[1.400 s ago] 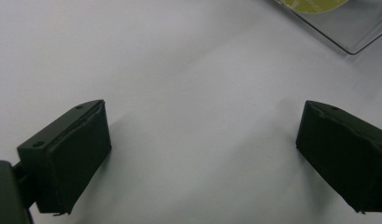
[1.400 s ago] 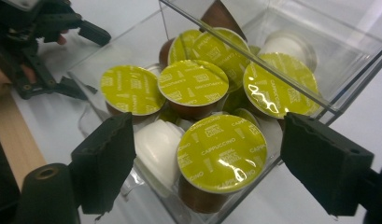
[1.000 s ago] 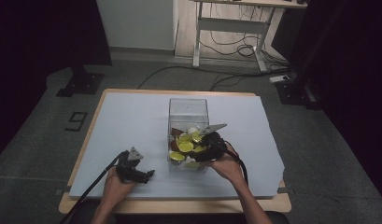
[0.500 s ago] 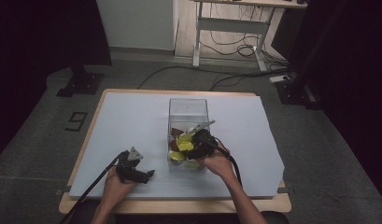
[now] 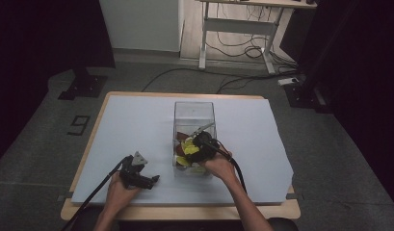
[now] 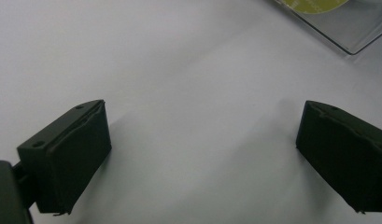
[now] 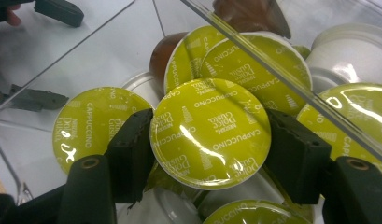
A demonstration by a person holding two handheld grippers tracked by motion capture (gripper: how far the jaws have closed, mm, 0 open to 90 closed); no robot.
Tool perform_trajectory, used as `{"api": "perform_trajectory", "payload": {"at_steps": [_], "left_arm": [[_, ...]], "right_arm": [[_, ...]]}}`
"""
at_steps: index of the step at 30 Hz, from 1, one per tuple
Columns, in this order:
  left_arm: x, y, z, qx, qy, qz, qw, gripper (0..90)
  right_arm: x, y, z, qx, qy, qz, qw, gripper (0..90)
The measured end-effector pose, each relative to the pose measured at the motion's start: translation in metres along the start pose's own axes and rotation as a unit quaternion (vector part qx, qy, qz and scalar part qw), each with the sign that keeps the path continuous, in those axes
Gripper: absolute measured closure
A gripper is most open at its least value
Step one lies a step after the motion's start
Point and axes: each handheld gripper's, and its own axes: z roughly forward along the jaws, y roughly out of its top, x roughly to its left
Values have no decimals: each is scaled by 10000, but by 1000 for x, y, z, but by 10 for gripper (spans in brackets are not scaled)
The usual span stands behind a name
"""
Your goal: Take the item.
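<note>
Right gripper [image 7: 209, 149]: clamped on a green coffee pod [image 7: 210, 132], inside the clear box [image 5: 193, 113] mid-table
Left gripper [image 6: 202, 154]: jaws wide apart, nothing in them, resting on the near left of the table [image 5: 137, 125]

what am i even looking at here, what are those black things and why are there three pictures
A person sits at a table covered with a white sheet and holds a hand-operated gripper in each hand; no robot arm is involved. The black blocks are each gripper's two jaws.

The high view comes from a fixed camera above, looking down on the table. The other two come from small cameras riding on the grippers, looking along their jaws.

The left gripper rests on the bare sheet with its jaws wide apart, holding nothing, as the left gripper view shows. The right gripper reaches into a clear plastic box full of coffee capsules with green lids marked "cappuccino". Its jaws are shut on one green-lidded capsule. Others lie around it, such as a brown capsule.
</note>
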Motion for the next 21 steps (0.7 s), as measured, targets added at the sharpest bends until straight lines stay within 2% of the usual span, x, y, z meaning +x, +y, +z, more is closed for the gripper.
{"api": "perform_trajectory", "payload": {"at_steps": [6, 10, 21], "left_arm": [[0, 0, 0, 1, -2, 0, 10000, 27], [0, 0, 0, 1, -1, 1, 10000, 27], [0, 0, 0, -1, -1, -1, 10000, 27]], "right_arm": [[1, 0, 0, 5, -56, -83, 10000, 382], [3, 0, -3, -88, -105, -106, 9998, 382], [6, -2, -18, -287, 13, -180, 9994, 383]]}}
